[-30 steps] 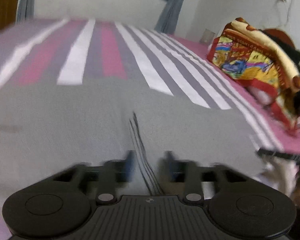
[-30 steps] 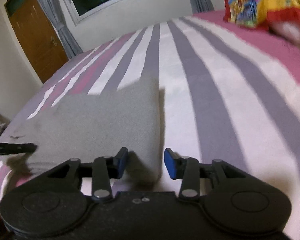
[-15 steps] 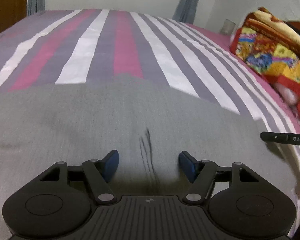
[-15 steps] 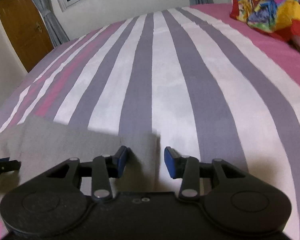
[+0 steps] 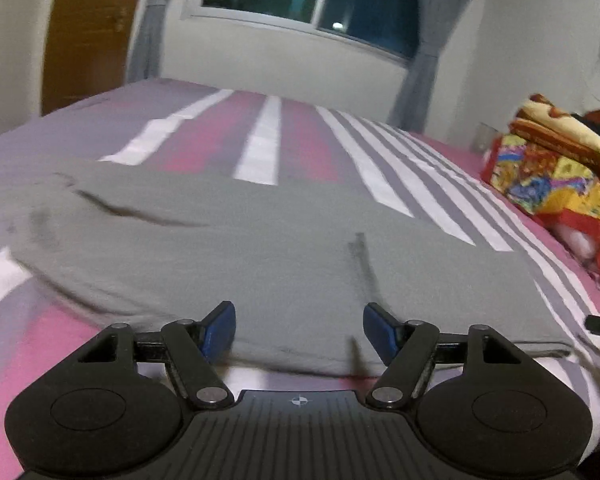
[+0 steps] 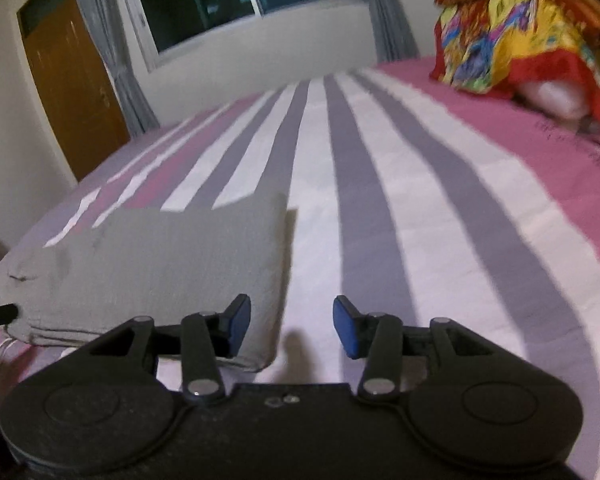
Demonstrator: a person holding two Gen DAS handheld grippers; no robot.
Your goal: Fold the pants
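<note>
On the striped bed (image 5: 268, 148): grey pants (image 5: 284, 256) lay folded flat, near edge towards both grippers.
Left gripper (image 5: 299, 330): just been opening, spread wide over the fold, pinching nothing.
Right gripper (image 6: 292, 328): likewise opening, beside the corner, empty; probably letting go after a fold.

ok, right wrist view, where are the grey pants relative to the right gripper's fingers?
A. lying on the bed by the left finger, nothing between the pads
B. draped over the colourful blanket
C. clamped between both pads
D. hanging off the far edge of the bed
A. The folded grey pants lie flat on the striped bed, their corner by the left finger; the right gripper stands open over bare sheet.
</note>
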